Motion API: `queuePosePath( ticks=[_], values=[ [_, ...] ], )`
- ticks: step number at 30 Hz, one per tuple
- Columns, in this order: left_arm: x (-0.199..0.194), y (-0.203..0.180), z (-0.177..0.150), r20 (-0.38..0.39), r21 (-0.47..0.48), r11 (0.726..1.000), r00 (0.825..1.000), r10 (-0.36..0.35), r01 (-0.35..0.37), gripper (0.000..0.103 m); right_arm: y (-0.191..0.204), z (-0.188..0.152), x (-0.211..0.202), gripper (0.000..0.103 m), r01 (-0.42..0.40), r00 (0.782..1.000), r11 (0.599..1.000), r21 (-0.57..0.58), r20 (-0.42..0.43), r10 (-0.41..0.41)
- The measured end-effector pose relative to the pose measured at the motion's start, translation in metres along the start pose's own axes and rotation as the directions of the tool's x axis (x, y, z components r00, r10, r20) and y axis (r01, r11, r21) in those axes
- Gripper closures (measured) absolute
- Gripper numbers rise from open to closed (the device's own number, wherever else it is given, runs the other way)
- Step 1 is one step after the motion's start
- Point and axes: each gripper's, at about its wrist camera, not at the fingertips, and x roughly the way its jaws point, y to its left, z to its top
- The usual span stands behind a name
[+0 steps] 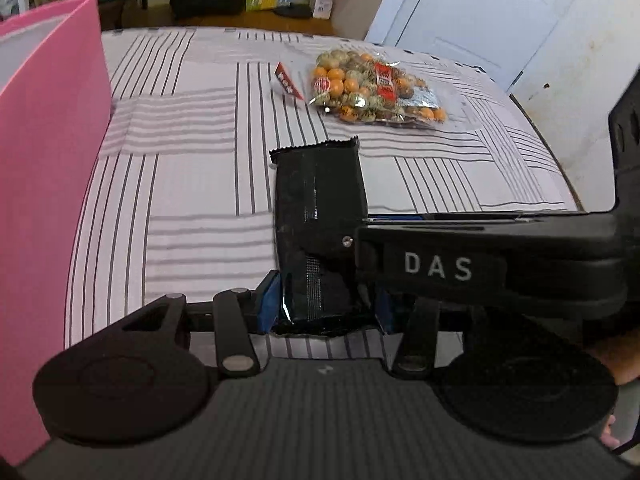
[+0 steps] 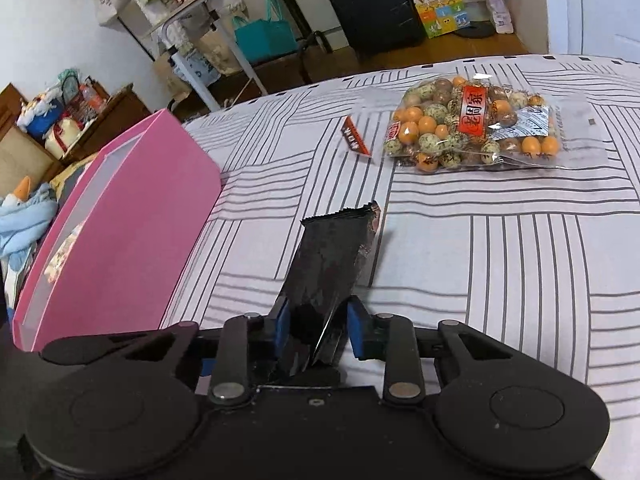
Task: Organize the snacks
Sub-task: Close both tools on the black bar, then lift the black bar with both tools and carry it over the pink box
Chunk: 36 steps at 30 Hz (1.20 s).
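A black foil snack packet (image 1: 320, 184) is gripped at its near end between the blue pads of my left gripper (image 1: 326, 306), which is shut on it. The right gripper's black body (image 1: 480, 268) reaches in from the right and overlaps that packet's right edge. In the right wrist view, my right gripper (image 2: 319, 328) is shut on a twisted black packet (image 2: 332, 256) that sticks out ahead. I cannot tell whether both grip the same packet. A pink box (image 1: 48, 160) (image 2: 132, 232) stands open-topped at the left.
A clear bag of round orange and speckled snacks (image 1: 368, 88) (image 2: 472, 128) lies ahead on the striped bedspread (image 1: 192, 184) (image 2: 520, 260), with a small red packet (image 1: 286, 82) (image 2: 356, 138) to its left. Something pale lies inside the pink box. A white door is far right.
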Motion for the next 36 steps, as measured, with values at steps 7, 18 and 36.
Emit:
queuePosePath(
  ticks=[7, 18, 36],
  values=[
    [-0.029, -0.010, -0.011, -0.016, 0.019, 1.000, 1.000, -0.016, 0.016, 0.057, 0.011, -0.010, -0.032, 0.072, -0.019, 1.000, 1.000, -0.001, -0.017, 0.019],
    [-0.079, -0.039, -0.041, -0.106, 0.059, 0.997, 0.994, -0.034, 0.041, 0.057, 0.043, -0.039, -0.089, 0.073, 0.000, 0.994, 0.997, -0.072, -0.108, -0.008],
    [-0.210, -0.024, -0.056, 0.058, 0.122, 0.992, 0.998, 0.028, -0.035, 0.057, 0.152, -0.038, -0.153, 0.075, -0.062, 0.998, 0.970, -0.236, -0.011, 0.061]
  ],
)
